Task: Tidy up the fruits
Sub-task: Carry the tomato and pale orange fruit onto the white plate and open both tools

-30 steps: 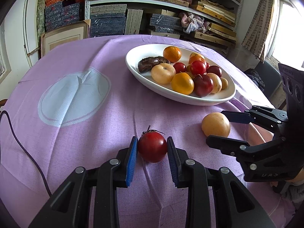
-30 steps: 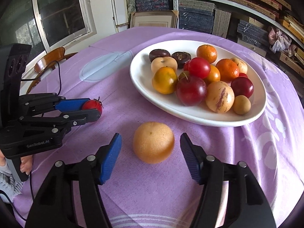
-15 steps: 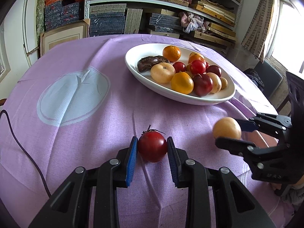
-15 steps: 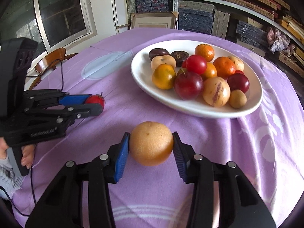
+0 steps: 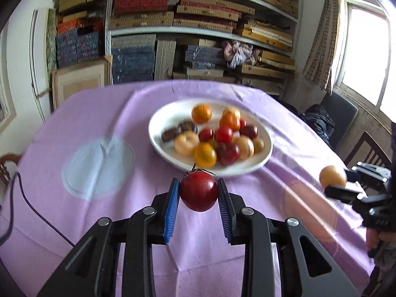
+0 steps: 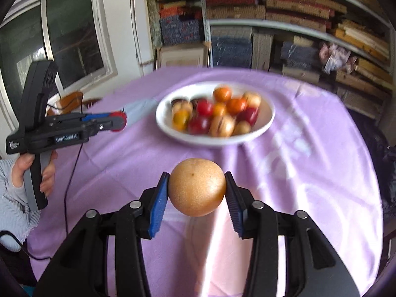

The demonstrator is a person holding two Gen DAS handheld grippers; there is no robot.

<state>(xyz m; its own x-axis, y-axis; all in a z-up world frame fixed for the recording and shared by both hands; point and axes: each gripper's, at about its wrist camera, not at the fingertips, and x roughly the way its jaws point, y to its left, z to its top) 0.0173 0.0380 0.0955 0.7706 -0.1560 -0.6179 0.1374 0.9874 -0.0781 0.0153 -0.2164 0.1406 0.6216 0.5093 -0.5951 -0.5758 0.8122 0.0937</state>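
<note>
Tomato (image 5: 198, 191) clamped in left jaws, pear (image 6: 197, 190) in right.

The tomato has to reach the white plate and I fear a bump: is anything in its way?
Nothing visible. The tomato, held in the left claw, faces bare purple cloth up to the plate; only fruit crowds its near rim.

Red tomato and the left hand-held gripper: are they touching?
Touching. In the left wrist view both blue pads of the left hand-held gripper press against the sides of the red tomato, which hangs clear of the purple tablecloth.
</note>
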